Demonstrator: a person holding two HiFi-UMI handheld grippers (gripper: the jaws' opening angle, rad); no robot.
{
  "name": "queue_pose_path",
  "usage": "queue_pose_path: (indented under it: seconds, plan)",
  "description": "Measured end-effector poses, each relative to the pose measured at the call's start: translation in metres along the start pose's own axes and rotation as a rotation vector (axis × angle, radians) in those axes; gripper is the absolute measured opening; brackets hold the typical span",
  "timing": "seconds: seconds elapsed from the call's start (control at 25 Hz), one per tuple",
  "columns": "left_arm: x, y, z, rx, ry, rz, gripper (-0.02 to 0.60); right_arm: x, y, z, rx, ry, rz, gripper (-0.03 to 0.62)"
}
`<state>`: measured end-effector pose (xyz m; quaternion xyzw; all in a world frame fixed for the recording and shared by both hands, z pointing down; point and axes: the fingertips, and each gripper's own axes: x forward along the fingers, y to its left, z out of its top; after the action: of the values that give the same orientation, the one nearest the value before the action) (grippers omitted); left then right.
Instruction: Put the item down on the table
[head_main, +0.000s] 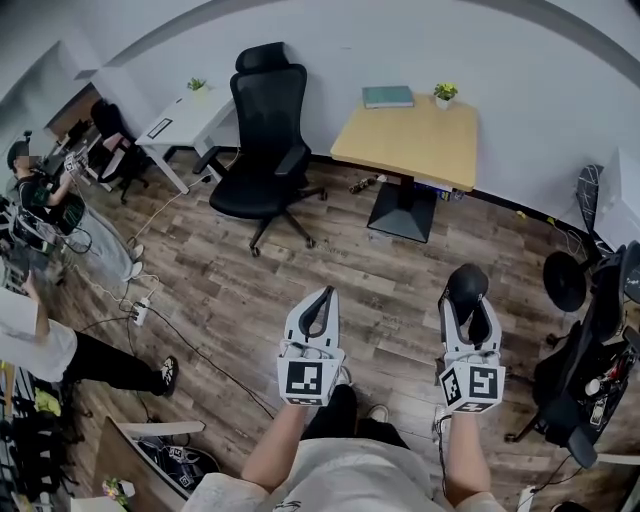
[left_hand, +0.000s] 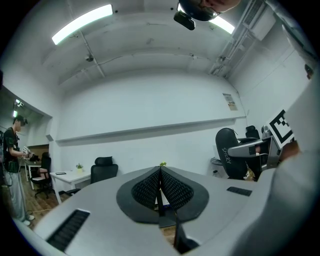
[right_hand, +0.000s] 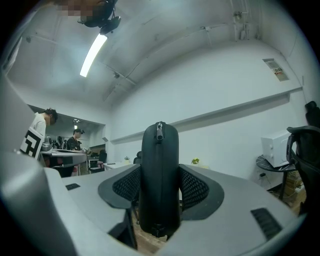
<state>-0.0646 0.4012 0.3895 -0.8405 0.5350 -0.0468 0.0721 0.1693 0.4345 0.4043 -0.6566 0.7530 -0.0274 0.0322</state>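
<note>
The right gripper (head_main: 467, 305) has its jaws spread fairly wide and pressed on a black zippered case (right_hand: 160, 175), one mesh pad against each broad face. The case stands on edge between the pads. Its zip seam faces back along the gripper, its long axis runs across the line of the squeeze, and its rounded end pokes past the jaw tips. The left gripper (left_hand: 160, 186) is closed pad to pad with nothing between them, and hangs level with the right one, just to its left. So the case is already in hand and clear of any surface, over the wood floor. The wooden table (head_main: 400, 135) lies well ahead of both grippers, somewhat left of the right gripper's line and right of the left one's. A book (head_main: 388, 96) and a small potted plant (head_main: 445, 94) sit along its far edge, with bare top nearer. The right gripper is the one to carry the case forward, probably to the near, bare part of the top.
</note>
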Motion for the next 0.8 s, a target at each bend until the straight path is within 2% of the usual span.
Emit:
queue_pose_path:
  seconds: [0.4, 0.8]
  plan:
    - [0.051, 0.038, -0.01, -0.019, -0.016, 0.003, 0.008, 0.064, 0.007, 0.002, -0.027, 0.009, 0.007, 0.247]
    - [0.101, 0.135, -0.02, -0.026, -0.027, 0.06, 0.008, 0.168, 0.057, 0.004, -0.051, 0.022, 0.058, 0.247]
